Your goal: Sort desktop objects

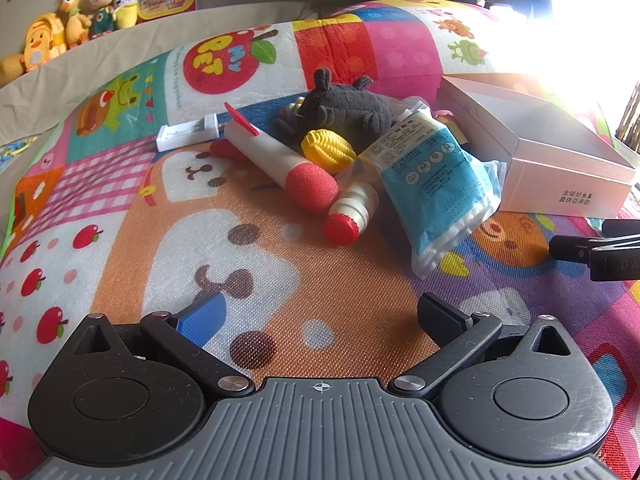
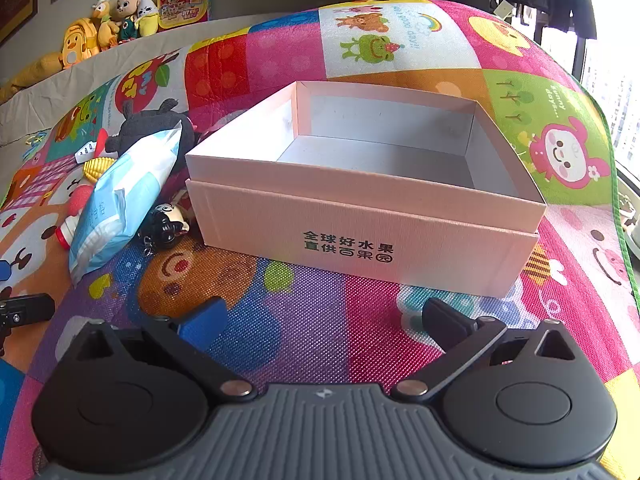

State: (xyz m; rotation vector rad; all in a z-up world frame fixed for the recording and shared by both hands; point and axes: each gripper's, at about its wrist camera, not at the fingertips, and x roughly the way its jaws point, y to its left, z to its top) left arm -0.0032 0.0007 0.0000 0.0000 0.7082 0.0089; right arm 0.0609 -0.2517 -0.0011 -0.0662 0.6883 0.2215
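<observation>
In the left wrist view, bare play mat [image 1: 328, 280] lies between the left gripper [image 1: 320, 316], its 2 fingers released and holding nothing, and the pile ahead: white charger [image 1: 186, 136], foam rocket [image 1: 280, 162], yellow ball [image 1: 328, 150], dark plush [image 1: 344, 110], red-capped bottle [image 1: 352, 212], blue wipes pack [image 1: 438, 184]. Rightward, the right gripper [image 2: 320, 316], also spread and unloaded, faces the pink box [image 2: 360, 224], open-topped, its near wall just ahead.

A patchwork cartoon play mat [image 1: 120, 208] covers the surface. Plush toys [image 2: 116, 16] and a picture book [image 2: 184, 0] line the far ledge.
</observation>
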